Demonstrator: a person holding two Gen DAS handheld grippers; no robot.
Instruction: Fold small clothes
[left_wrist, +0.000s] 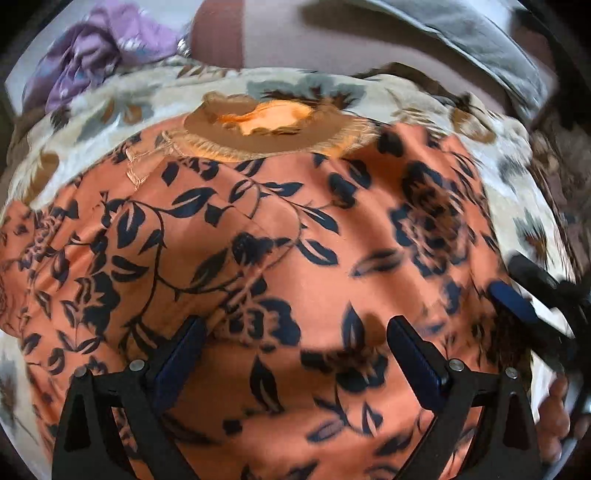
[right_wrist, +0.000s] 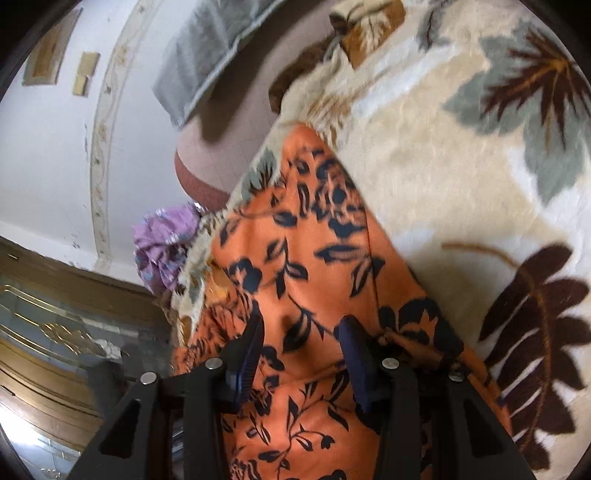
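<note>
An orange garment with dark navy flowers and leaves (left_wrist: 280, 236) lies spread on a cream leaf-patterned blanket (left_wrist: 110, 103), its brown neckline (left_wrist: 266, 133) at the far side. My left gripper (left_wrist: 295, 332) is open, its jaws wide apart just above the garment's near part. In the right wrist view the garment (right_wrist: 303, 258) runs away from me along the blanket (right_wrist: 461, 177). My right gripper (right_wrist: 301, 328) is open, jaws partly apart over the cloth, with a bunched fold of fabric beside the right finger (right_wrist: 354, 354). The right gripper also shows in the left wrist view (left_wrist: 528, 295) at the garment's right edge.
A crumpled purple garment (left_wrist: 96, 55) lies at the blanket's far left, and it also shows in the right wrist view (right_wrist: 166, 243). A grey cushion (left_wrist: 461, 37) rests on pinkish bedding (left_wrist: 332, 44) beyond the blanket. A wall and wooden furniture (right_wrist: 55, 332) stand past the bed's edge.
</note>
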